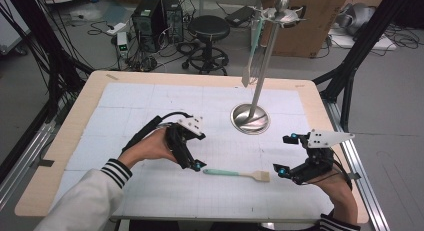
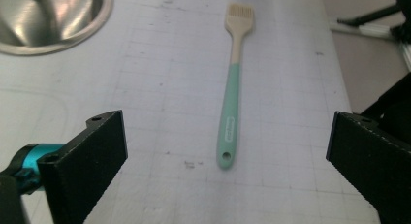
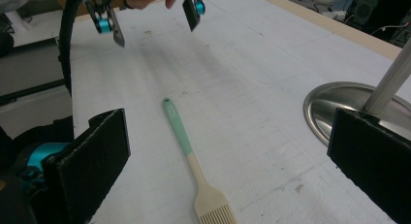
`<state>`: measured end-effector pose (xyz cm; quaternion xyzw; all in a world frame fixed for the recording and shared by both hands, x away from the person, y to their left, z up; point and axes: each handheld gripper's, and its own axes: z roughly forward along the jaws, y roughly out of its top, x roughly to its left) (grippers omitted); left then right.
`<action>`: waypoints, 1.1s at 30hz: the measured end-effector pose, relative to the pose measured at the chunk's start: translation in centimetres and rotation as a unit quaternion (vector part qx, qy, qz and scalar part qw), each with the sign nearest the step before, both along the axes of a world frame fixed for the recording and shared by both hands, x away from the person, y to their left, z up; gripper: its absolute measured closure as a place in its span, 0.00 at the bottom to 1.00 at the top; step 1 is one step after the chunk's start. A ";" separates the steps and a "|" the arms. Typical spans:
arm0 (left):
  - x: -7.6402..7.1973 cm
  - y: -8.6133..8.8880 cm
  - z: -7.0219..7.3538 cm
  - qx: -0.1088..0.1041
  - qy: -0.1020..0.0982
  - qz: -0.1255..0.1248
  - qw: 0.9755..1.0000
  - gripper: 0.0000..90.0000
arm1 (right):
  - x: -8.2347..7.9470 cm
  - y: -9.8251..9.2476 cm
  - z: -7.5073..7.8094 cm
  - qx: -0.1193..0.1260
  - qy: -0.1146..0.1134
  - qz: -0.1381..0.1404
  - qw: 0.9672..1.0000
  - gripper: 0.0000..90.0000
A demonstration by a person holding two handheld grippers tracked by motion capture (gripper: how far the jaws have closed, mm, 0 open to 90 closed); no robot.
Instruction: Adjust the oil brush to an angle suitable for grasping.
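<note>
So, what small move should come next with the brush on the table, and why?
Probably the right gripper should move in to the brush and close its fingers on it. The brush lies flat and free on the table between both open grippers, the left gripper stands above its green handle end, and the hanging stand is nearby.

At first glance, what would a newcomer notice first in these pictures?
A brush with a mint green handle lies flat on the white mat, alone between the two grippers. The left gripper hangs just off the handle end and the right gripper beside the bristle end, both open and holding nothing. Behind them, a tall steel stand rises from a round base, with another utensil hanging from its top.
</note>
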<state>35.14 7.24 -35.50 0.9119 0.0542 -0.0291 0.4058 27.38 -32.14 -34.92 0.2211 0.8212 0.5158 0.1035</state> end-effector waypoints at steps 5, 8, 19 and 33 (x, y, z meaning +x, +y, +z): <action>-0.3 3.1 1.3 -0.008 -0.023 0.022 0.999 0.02 | 0.0 -0.1 0.1 0.004 -0.002 -0.003 1.000 0.00; -0.5 5.0 2.0 -0.016 -0.038 0.043 0.998 0.02 | 0.0 -0.1 0.0 0.002 -0.001 -0.003 1.000 0.00; -1.3 10.6 3.4 -0.046 -0.058 0.096 0.993 0.02 | 0.0 0.1 0.0 -0.002 0.001 -0.005 1.000 0.00; -3.0 16.6 3.4 -0.082 -0.077 0.145 0.983 0.02 | 0.1 0.1 0.0 -0.003 0.000 -0.007 1.000 0.00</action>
